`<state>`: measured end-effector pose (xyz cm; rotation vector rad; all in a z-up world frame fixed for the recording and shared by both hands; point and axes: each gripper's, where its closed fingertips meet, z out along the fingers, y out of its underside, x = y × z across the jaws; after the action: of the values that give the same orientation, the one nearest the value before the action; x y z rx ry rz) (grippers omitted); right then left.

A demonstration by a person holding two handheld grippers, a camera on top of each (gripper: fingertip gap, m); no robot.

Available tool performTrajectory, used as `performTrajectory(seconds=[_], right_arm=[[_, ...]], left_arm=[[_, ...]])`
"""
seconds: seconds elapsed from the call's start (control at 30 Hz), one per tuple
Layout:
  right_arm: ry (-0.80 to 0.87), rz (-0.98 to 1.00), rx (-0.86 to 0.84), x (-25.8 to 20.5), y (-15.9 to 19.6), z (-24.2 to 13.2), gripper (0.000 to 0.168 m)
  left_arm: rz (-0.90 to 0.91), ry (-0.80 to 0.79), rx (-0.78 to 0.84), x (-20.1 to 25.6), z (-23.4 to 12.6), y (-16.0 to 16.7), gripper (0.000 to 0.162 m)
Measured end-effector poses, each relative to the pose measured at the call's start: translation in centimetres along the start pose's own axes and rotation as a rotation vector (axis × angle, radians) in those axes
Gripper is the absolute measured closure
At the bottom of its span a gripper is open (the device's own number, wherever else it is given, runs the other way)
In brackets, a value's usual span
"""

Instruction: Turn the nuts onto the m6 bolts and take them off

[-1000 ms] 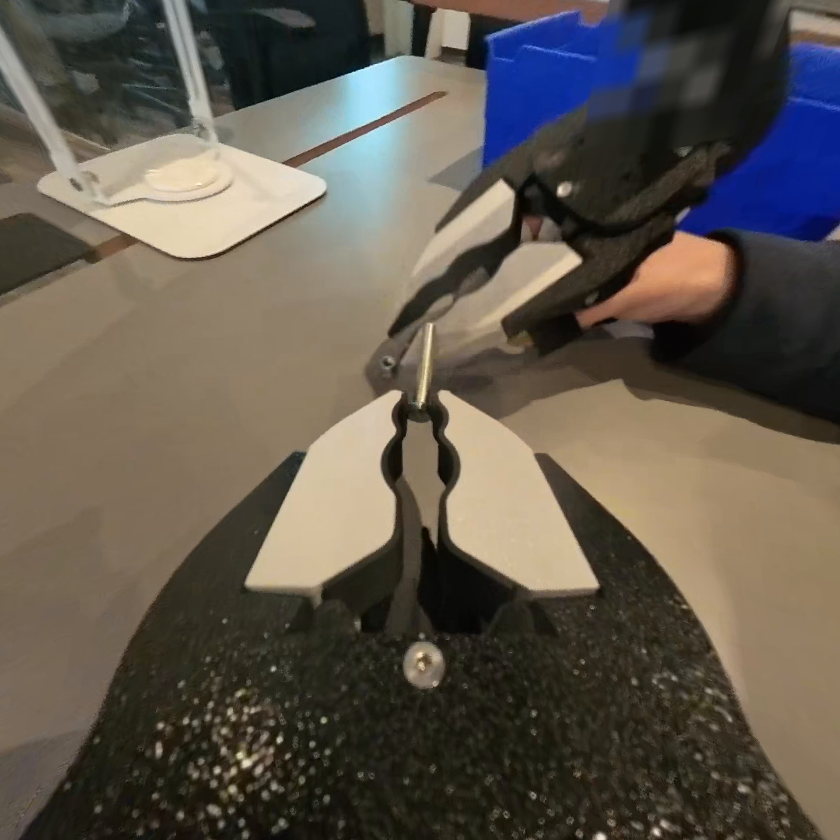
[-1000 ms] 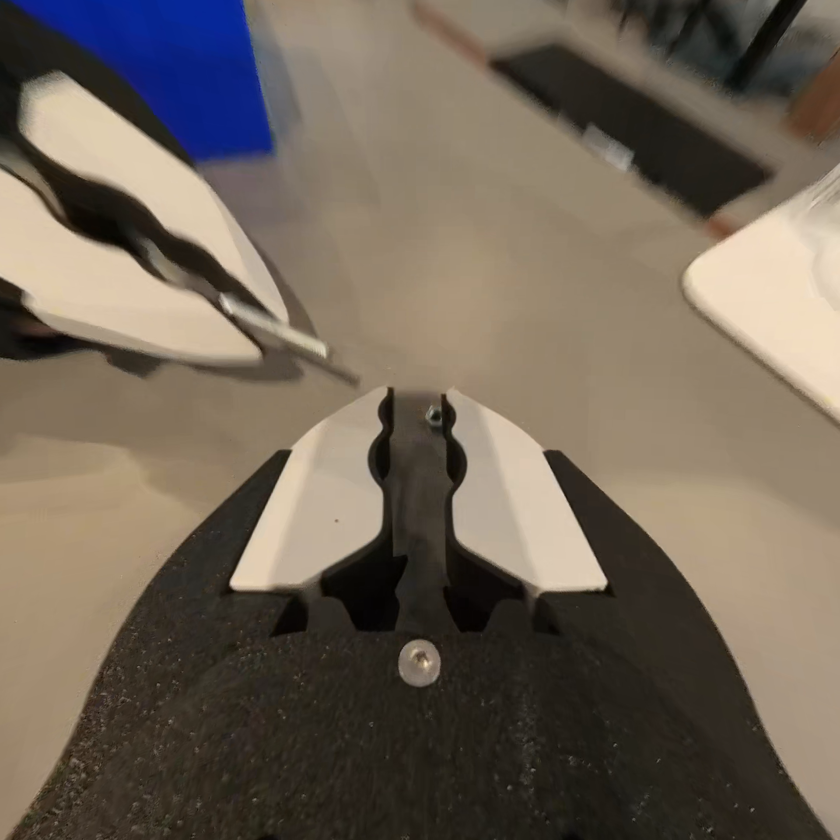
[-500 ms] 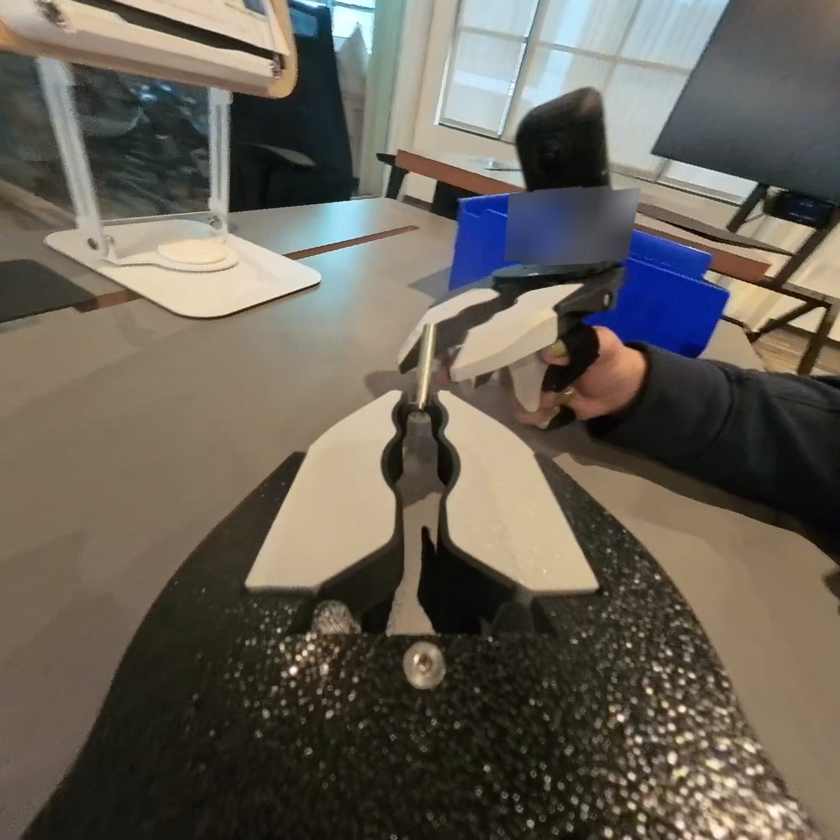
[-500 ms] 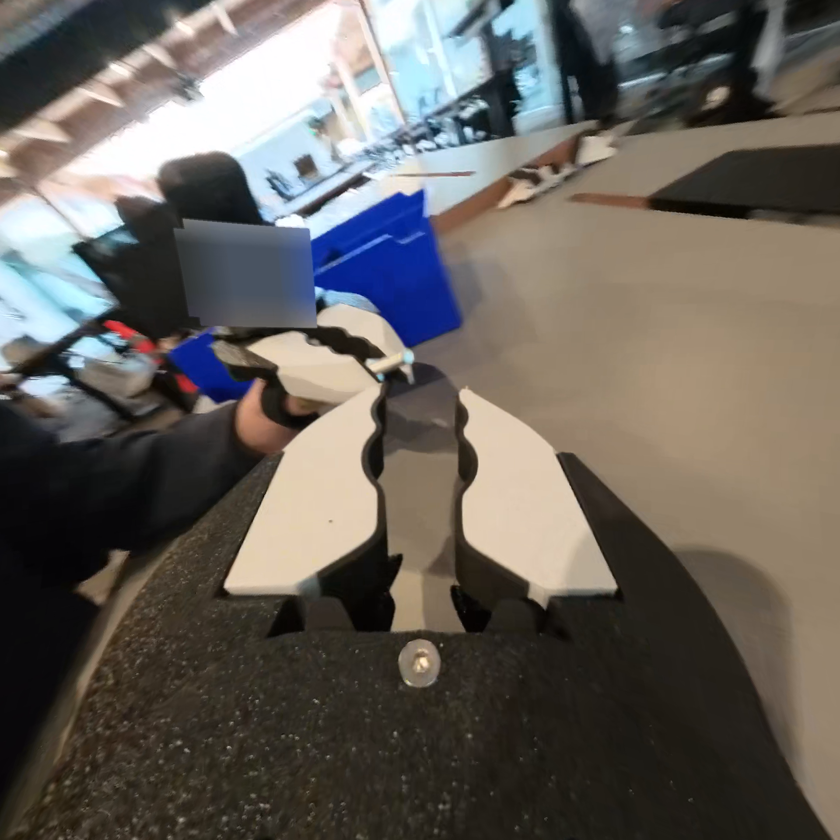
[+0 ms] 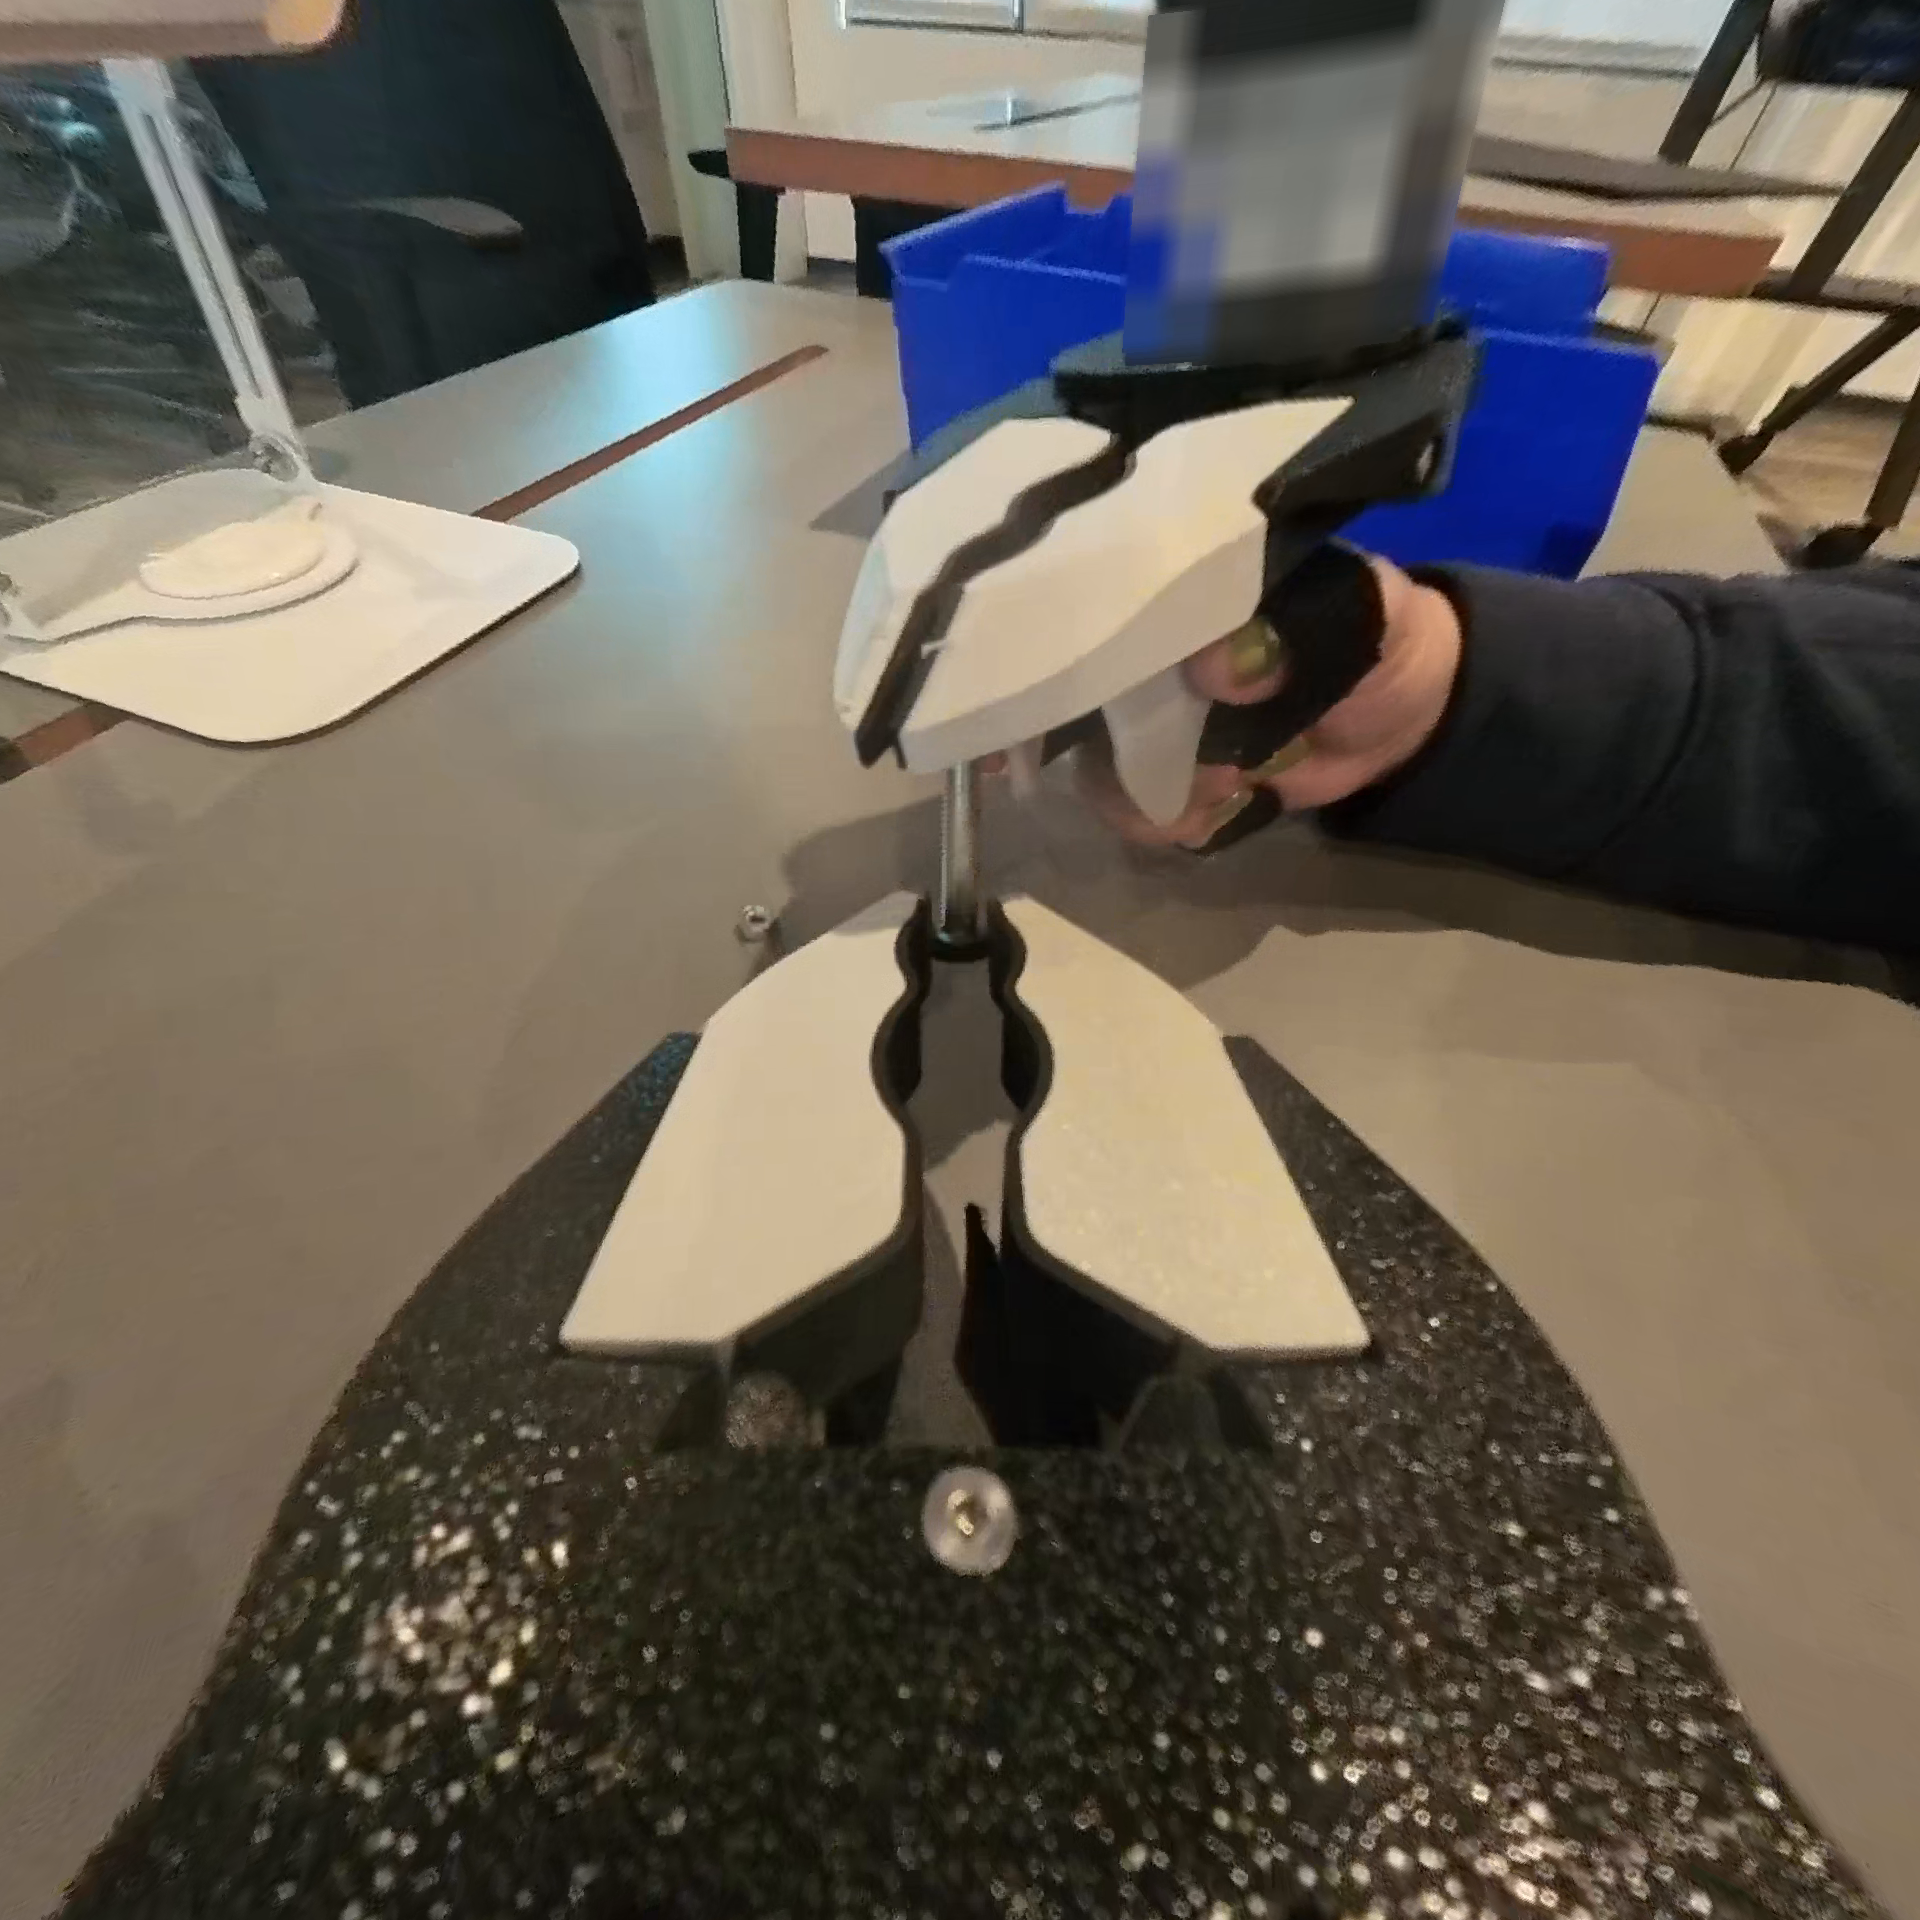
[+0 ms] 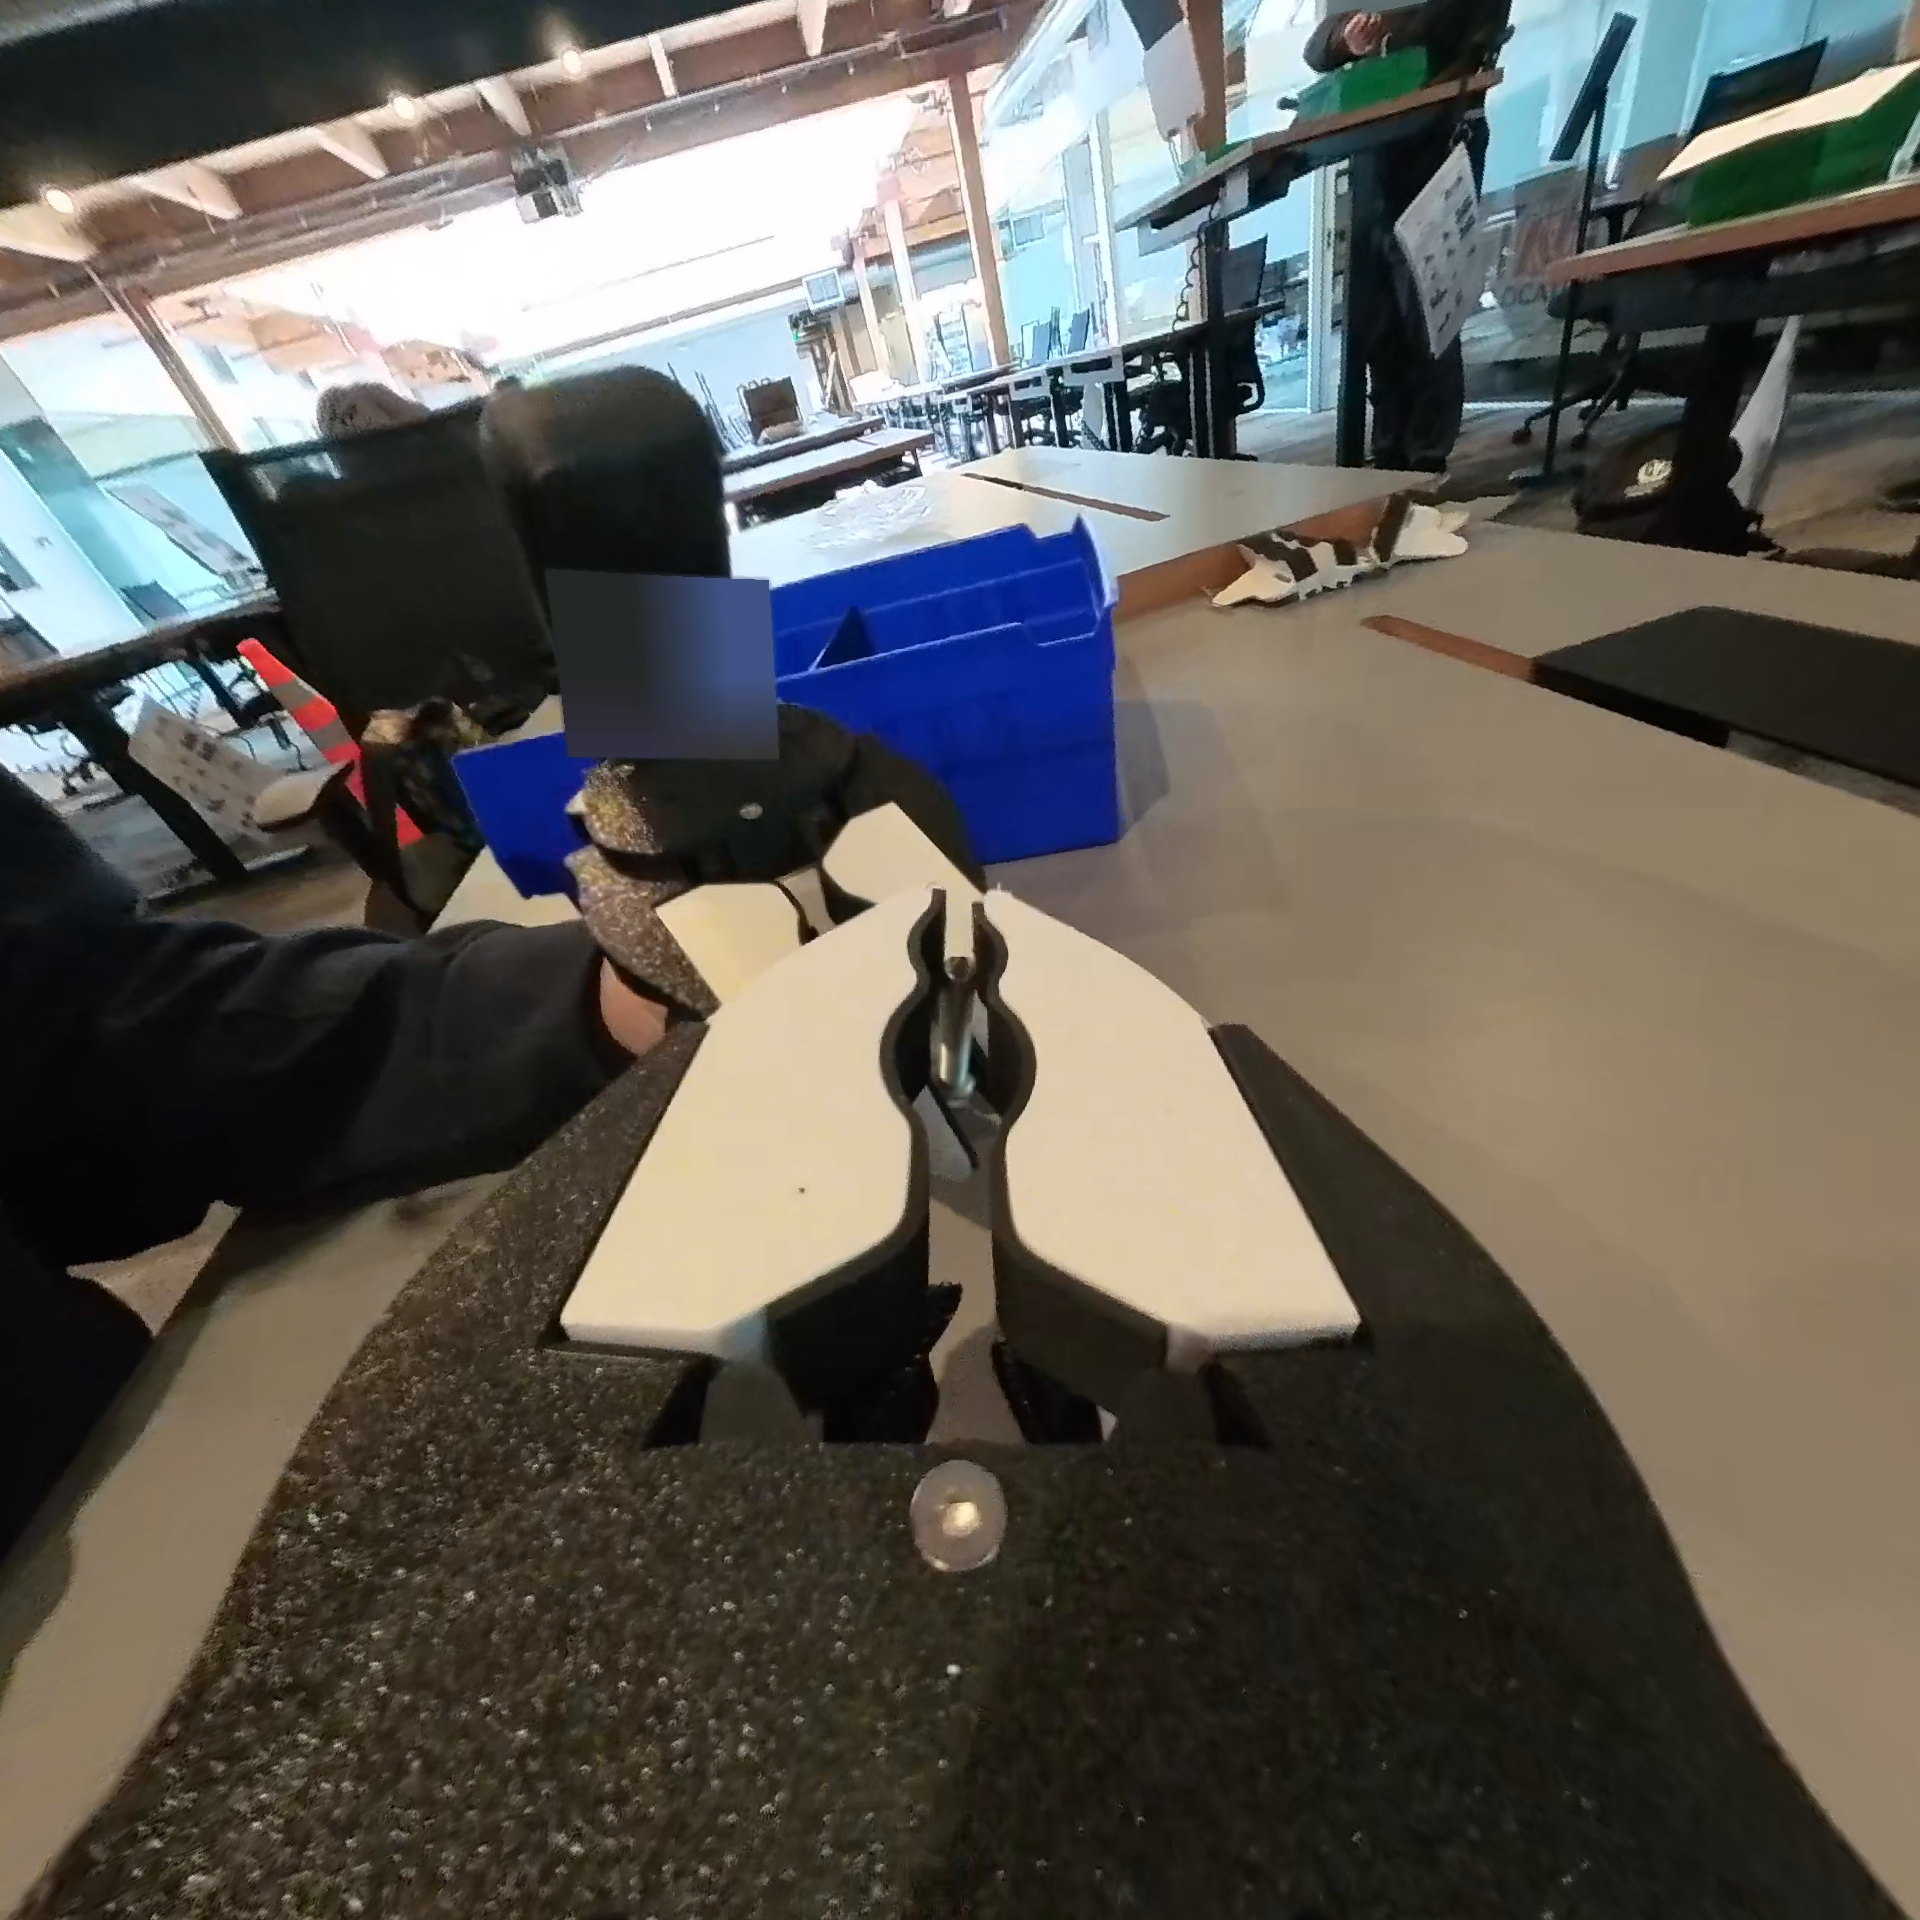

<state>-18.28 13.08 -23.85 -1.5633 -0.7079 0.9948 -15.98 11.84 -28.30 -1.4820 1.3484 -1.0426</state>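
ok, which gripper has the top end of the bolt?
The right gripper, set above the other: it clamps the top of the upright bolt, while the left gripper pinches the lower end at its tips.

I see open tabletop [image 5: 312, 1039] to my left; blue bins [image 5: 1507, 416] block the far side, a white stand base [image 5: 312, 623] the far left.

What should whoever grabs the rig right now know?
Left tongs: shut on the lower end of the bolt, which stands upright.
Right tongs: closed around its upper end.
Nut: loose on the table, just left of the left tongs' tips.
Done: bolt held; no nut shows on the exposed thread.
Left: pick up the nut, turn it on, take it off.
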Motion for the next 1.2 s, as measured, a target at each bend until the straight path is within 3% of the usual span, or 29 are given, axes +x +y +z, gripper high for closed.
performTrajectory(seconds=[0.23,0.33,0.43,0.67,0.87,0.97,1.03,1.2], right_arm=[[0.014,-0.072,0.045,-0.3,-0.5,0.0,0.161],[0.171,-0.079,0.144,2.3,-2.3,-2.4,0.14],[0.422,-0.091,-0.159,7.0,1.9,-3.8,0.139],[0.543,-0.049,-0.606,9.1,8.9,-2.9,0.139],[0.57,-0.053,-0.606,9.3,8.8,-2.3,0.157],[0.582,-0.047,-0.594,9.4,8.7,-2.5,0.158],[0.555,-0.072,-0.497,8.7,7.2,-2.6,0.158],[0.236,-0.18,-0.109,2.1,1.3,-3.2,0.159]], left_arm=[[0.0,-0.035,-0.007,-0.4,-0.1,0.1,0.152],[-0.031,-0.099,0.003,-1.6,-0.6,0.1,0.152],[-0.073,-0.144,0.037,-2.6,-1.1,-0.2,0.152],[-0.099,-0.143,0.059,-2.8,-1.4,-0.4,0.152],[-0.082,-0.129,0.035,-2.5,-1.1,-0.2,0.152],[-0.069,-0.117,0.023,-2.2,-0.9,0.0,0.152],[-0.052,-0.092,0.017,-1.8,-0.8,0.0,0.152],[0.039,0.065,0.032,0.9,-0.2,-0.4,0.152]])
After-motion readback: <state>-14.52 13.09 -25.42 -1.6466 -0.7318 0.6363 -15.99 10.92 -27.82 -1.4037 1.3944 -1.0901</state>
